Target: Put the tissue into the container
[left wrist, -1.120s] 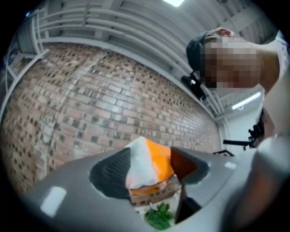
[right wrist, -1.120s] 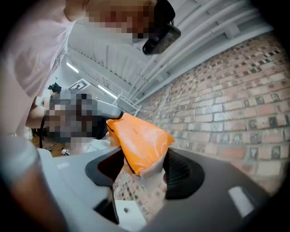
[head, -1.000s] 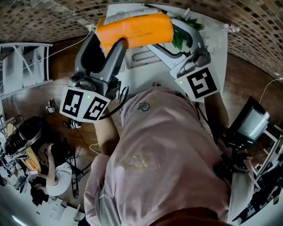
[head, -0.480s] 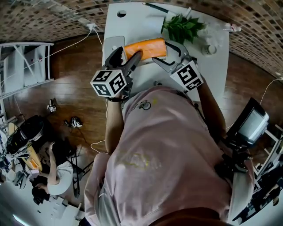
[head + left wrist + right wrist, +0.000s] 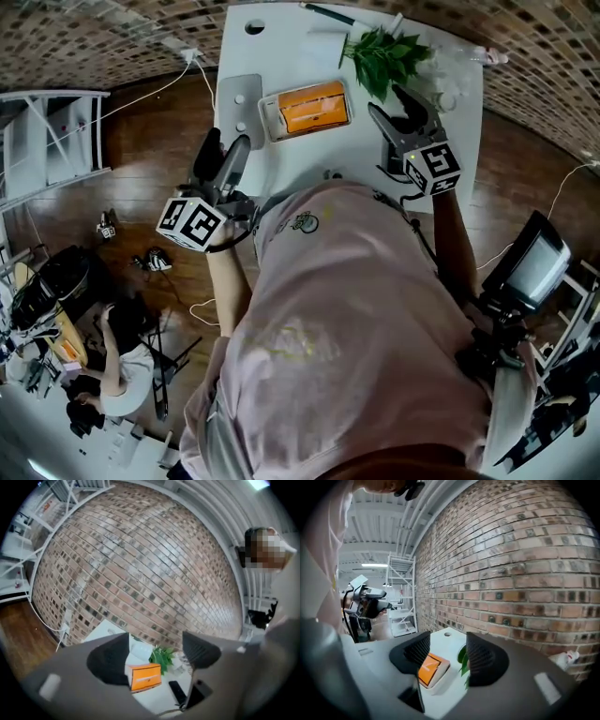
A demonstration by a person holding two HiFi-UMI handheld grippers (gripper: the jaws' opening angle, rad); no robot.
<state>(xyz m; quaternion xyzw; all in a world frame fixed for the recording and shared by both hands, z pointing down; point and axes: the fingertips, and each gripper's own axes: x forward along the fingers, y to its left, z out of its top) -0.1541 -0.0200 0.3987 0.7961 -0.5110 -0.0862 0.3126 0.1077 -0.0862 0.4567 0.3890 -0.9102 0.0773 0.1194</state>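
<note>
The orange tissue pack [image 5: 314,106] lies inside a shallow white container [image 5: 269,113] on the white table [image 5: 309,159]. It also shows ahead of both jaw pairs, as the orange pack [image 5: 145,677] and as the pack [image 5: 427,667]. My left gripper [image 5: 225,145] hangs off the table's left edge over the wood floor, well clear of the pack. Its jaws are opening with nothing between them. My right gripper [image 5: 389,101] hovers over the table right of the container, beside the green leaves. Its jaws are closing on nothing and a gap remains between them.
A green leafy sprig [image 5: 384,54] lies at the table's far right. A grey flat plate [image 5: 239,101] sits left of the container and a black pen [image 5: 328,14] at the far edge. A monitor on a stand [image 5: 534,262] is at the right. A person [image 5: 117,370] sits on the floor lower left.
The orange pack, held up near the camera by both grippers, came down into the white container. Both grippers let go and drew back; the left one swung out past the table edge.
</note>
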